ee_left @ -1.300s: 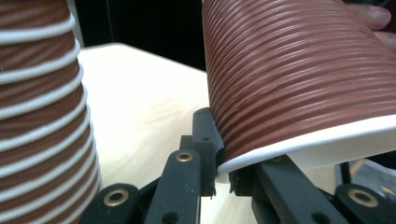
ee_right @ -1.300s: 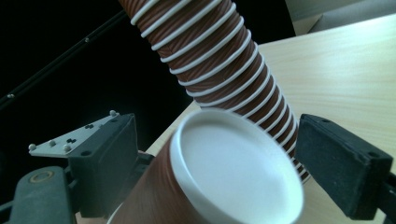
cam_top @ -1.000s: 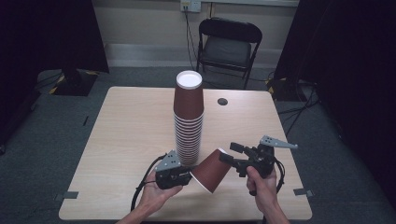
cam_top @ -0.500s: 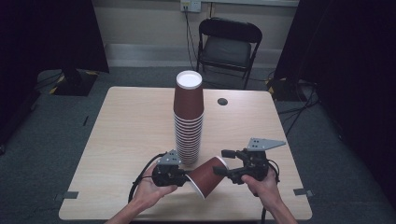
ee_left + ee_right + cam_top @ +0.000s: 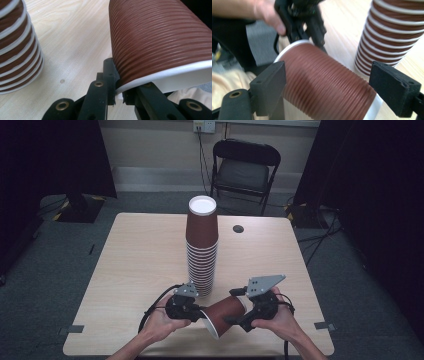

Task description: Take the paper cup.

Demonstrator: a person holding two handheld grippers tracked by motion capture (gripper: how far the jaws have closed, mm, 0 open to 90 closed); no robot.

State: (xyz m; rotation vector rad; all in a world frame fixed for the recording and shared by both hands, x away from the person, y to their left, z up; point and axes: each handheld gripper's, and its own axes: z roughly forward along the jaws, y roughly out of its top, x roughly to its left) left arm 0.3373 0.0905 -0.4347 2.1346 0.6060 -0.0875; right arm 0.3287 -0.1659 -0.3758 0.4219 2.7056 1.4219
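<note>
Near the table's front edge the ribbed brown paper cup (image 5: 223,314) hangs on its side between both tools: the left gripper (image 5: 196,309) is pinched tight on its white rim (image 5: 160,77), while the right gripper (image 5: 337,87) straddles the body with jaws spread wide, one pad touching. Light, thin-walled, easily crushed, I'd say, so the stiffer rolled rim is the safer hold. Behind, the tall cup stack (image 5: 202,247) stands mid-table; no print readable anywhere.

No text, label, brand or number can be read on anything in these views.
</note>
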